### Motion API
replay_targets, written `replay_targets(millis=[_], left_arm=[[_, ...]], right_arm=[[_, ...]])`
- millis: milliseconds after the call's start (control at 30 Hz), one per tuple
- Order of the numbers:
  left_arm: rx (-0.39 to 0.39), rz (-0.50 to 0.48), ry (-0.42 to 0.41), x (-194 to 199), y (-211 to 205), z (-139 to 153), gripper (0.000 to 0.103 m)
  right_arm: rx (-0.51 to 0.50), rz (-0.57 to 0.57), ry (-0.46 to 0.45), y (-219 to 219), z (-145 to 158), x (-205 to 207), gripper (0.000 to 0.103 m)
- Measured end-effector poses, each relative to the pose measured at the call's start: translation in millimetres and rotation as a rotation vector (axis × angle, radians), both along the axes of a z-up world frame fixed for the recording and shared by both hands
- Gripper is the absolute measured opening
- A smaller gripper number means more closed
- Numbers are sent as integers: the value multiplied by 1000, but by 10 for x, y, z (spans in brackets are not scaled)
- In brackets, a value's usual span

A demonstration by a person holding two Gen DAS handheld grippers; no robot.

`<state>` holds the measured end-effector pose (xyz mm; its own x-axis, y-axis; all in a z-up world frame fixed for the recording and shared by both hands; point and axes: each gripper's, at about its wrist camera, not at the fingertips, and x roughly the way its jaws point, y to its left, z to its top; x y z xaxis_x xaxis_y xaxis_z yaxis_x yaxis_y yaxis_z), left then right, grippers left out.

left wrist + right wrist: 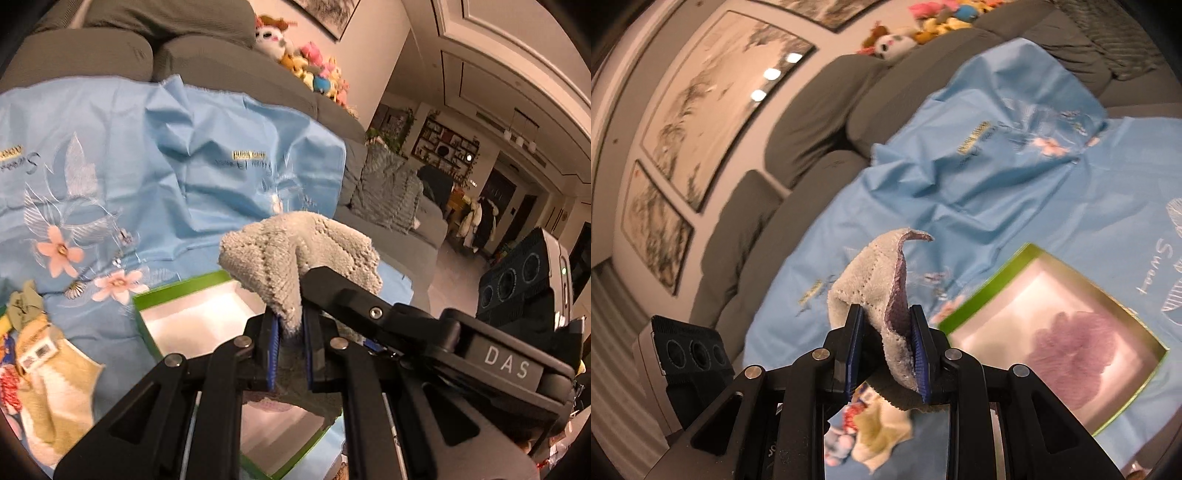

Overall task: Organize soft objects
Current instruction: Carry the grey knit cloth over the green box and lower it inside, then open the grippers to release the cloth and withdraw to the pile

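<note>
Both grippers, left [290, 343] and right [886, 354], pinch one grey towel [295, 254] above the green-rimmed box [1027, 258] (purple cloth [1071, 347] already inside); socks [55, 373] remain unsorted.

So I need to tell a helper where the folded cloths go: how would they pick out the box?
Find the grey sofa draped with the light blue floral sheet. On that sheet lies an open shallow box, green-rimmed and white inside. A purple fluffy cloth already in it marks it out.
</note>
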<state>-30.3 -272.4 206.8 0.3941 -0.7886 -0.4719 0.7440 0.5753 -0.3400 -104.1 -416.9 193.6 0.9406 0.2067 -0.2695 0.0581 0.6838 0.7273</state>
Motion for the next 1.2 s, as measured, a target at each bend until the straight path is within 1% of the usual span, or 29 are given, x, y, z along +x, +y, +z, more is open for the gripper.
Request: replay_targets(millis=[100, 233, 300, 367, 433, 500, 533, 600, 633, 667, 700, 733, 767, 800, 867, 900, 967, 1067, 1133, 1200], left_arm=[[51, -2, 41, 62, -185, -210, 7], [145, 10, 100, 156, -412, -536, 7], [192, 6, 130, 185, -505, -707, 7], [222, 9, 167, 221, -573, -862, 7], [236, 22, 208, 244, -597, -988, 8], [248, 29, 234, 261, -614, -1071, 10], [256, 33, 237, 263, -624, -1093, 11], [277, 36, 235, 260, -662, -1138, 13], [282, 36, 236, 260, -667, -1141, 19], [288, 35, 238, 256, -675, -1149, 29], [298, 37, 238, 250, -684, -1156, 36], [309, 44, 234, 241, -687, -1159, 48], [313, 49, 227, 246, -683, -1166, 55], [315, 57, 211, 232, -668, -1159, 57], [302, 63, 195, 214, -619, -1135, 68], [291, 66, 198, 212, -591, -1119, 71], [271, 80, 202, 208, -534, -1082, 80], [246, 114, 177, 169, -382, -980, 83], [238, 134, 161, 135, -260, -915, 87], [227, 158, 153, 110, -132, -865, 89]], right_arm=[[11, -37, 83, -132, -157, 76, 28], [40, -67, 208, -277, -436, 236, 28], [37, -91, 270, -334, -565, 283, 28], [30, -121, 333, -383, -675, 325, 28], [30, -155, 394, -439, -777, 351, 28], [18, -183, 438, -481, -849, 363, 28], [8, -199, 466, -506, -886, 368, 28], [5, -215, 495, -547, -940, 365, 28], [8, -222, 506, -569, -962, 357, 28], [8, -230, 514, -580, -977, 355, 28], [8, -240, 523, -595, -983, 348, 28], [4, -246, 526, -594, -978, 338, 28], [-3, -254, 533, -598, -971, 327, 28], [-11, -263, 539, -600, -962, 317, 28], [-22, -272, 545, -599, -952, 304, 39], [-28, -277, 540, -593, -940, 288, 52], [-39, -295, 514, -575, -892, 253, 69], [-75, -312, 479, -513, -791, 211, 76], [-131, -311, 455, -433, -716, 212, 84], [-171, -309, 440, -357, -661, 230, 84]])
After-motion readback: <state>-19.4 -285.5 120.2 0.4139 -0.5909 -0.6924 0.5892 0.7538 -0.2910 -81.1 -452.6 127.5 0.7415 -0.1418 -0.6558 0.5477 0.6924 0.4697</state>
